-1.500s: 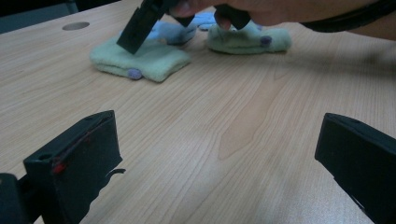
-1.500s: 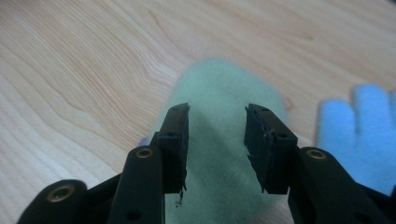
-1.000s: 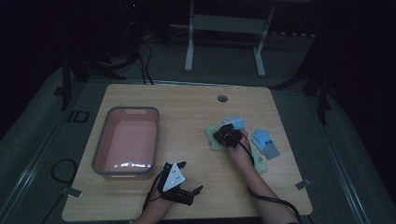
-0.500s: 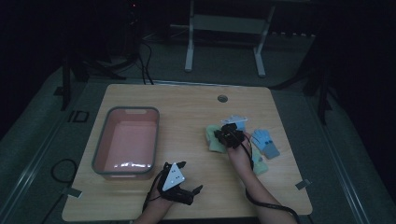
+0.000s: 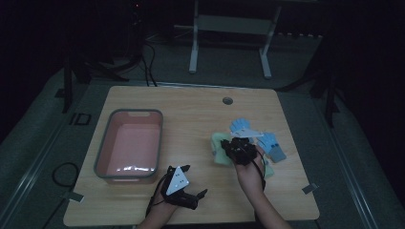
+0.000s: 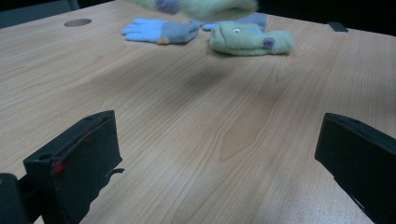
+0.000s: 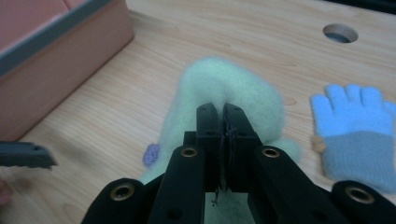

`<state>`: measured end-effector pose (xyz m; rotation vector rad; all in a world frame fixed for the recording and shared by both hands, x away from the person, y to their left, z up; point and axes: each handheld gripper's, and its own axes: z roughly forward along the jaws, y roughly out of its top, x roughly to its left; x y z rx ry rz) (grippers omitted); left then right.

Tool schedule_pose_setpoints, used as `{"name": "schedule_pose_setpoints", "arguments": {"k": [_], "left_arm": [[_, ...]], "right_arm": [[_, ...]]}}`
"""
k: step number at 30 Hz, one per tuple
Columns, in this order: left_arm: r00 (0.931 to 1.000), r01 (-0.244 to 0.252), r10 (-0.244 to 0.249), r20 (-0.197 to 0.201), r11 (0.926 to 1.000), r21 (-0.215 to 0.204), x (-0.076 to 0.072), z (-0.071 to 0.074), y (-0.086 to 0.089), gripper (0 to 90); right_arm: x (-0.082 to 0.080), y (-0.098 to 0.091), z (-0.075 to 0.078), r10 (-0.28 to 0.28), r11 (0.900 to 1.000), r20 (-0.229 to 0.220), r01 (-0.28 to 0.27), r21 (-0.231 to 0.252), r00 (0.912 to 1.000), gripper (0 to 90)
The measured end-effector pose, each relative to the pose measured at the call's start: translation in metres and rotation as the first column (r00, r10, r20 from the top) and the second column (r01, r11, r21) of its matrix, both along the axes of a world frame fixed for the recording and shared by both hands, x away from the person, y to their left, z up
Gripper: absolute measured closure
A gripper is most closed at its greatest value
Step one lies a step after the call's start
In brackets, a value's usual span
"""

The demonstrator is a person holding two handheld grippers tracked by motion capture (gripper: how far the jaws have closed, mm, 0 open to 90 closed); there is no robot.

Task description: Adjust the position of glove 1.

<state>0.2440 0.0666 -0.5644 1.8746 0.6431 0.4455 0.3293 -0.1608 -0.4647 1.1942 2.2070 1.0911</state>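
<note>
My right gripper (image 5: 239,149) is shut on a pale green fuzzy glove (image 5: 220,148), held just above the table right of centre. In the right gripper view the black jaws (image 7: 219,112) pinch the green glove (image 7: 224,84), which hangs limp below them. A second green glove (image 6: 252,39) with a small eye lies flat on the wood. Two blue gloves (image 5: 240,126) (image 5: 274,147) lie beyond the right hand. My left gripper (image 5: 195,180) rests near the table's front edge, jaws wide open (image 6: 219,154) with nothing between them.
A pink bin (image 5: 102,145) with a grey rim stands on the left half of the table and looks empty. A round cable hole (image 5: 228,100) sits near the far edge. Bare wood lies between the bin and the gloves.
My right gripper has risen and drawn back toward the person, lifting the green glove off the table. The left gripper has stayed put.
</note>
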Motion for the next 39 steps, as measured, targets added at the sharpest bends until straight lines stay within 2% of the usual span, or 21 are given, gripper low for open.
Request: {"name": "schedule_pose_setpoints", "arguments": {"k": [2,3,5,7,8,13,15,17,19,22,24,30,33,36,39], "left_arm": [[1.0000,0.000,0.000,0.001,1.0000,0.000,0.000,0.000,0.000,0.2],[1.0000,0.000,0.000,0.002,1.0000,0.001,0.000,0.000,0.000,0.2],[1.0000,0.001,-0.001,0.003,1.0000,0.002,0.000,0.000,0.000,0.2],[1.0000,0.001,-0.001,0.001,1.0000,0.001,0.000,0.000,0.000,0.2],[1.0000,0.002,-0.002,0.002,1.0000,0.002,0.000,0.000,0.000,0.2],[1.0000,0.000,0.000,0.001,1.0000,-0.001,0.000,0.000,0.000,0.2],[1.0000,0.001,-0.001,-0.001,1.0000,-0.001,0.000,0.000,0.000,0.2],[1.0000,0.001,-0.001,-0.001,1.0000,-0.001,0.000,0.000,0.000,0.2],[1.0000,0.001,-0.001,-0.002,1.0000,-0.001,0.000,0.000,0.000,0.2],[1.0000,0.002,-0.002,-0.004,1.0000,-0.003,0.000,0.000,0.000,0.2],[1.0000,0.003,-0.003,-0.005,1.0000,-0.005,0.001,0.000,0.000,0.2],[1.0000,0.005,-0.005,-0.009,0.9999,-0.012,0.001,0.000,0.001,0.2],[0.9999,0.005,-0.005,-0.009,0.9999,-0.014,0.001,0.000,0.001,0.2],[1.0000,0.008,-0.008,-0.006,0.9999,-0.014,0.001,0.000,0.001,0.2],[1.0000,0.006,-0.006,-0.005,0.9999,-0.010,0.001,0.000,0.001,0.2]], "right_arm": [[-0.011,0.001,-0.004,-0.015,0.9998,0.037,0.015,-0.011,0.9992,86.5],[-0.016,0.002,-0.007,-0.022,0.9997,0.032,0.022,-0.004,0.9992,86.5],[-0.023,0.004,-0.015,-0.031,0.9993,0.040,0.032,-0.021,0.9987,86.5],[-0.027,0.004,-0.023,-0.035,0.9994,0.005,0.035,0.000,0.9994,86.4],[-0.028,0.004,-0.027,-0.042,0.9991,0.006,0.042,-0.010,0.9991,86.4],[-0.025,0.004,-0.047,-0.051,0.9986,-0.053,0.050,-0.015,0.9973,86.3],[-0.023,0.007,-0.054,-0.049,0.9983,-0.057,0.047,-0.033,0.9971,86.3],[-0.022,0.008,-0.060,-0.046,0.9986,-0.074,0.044,-0.030,0.9962,86.1],[-0.021,0.011,-0.065,-0.046,0.9979,-0.072,0.042,-0.050,0.9964,85.7],[-0.019,0.014,-0.077,-0.036,0.9969,-0.094,0.029,-0.073,0.9949,84.4],[-0.018,0.014,-0.082,-0.035,0.9973,-0.102,0.028,-0.068,0.9942,83.0],[-0.015,0.013,-0.085,-0.002,0.9975,-0.102,-0.005,-0.071,0.9948,78.7],[-0.011,0.013,-0.085,0.032,0.9964,-0.106,-0.040,-0.075,0.9938,70.7],[-0.009,0.014,-0.084,0.058,0.9939,-0.108,-0.068,-0.088,0.9925,66.4],[-0.009,0.013,-0.083,0.067,0.9929,-0.103,-0.077,-0.091,0.9924,61.3]]}}
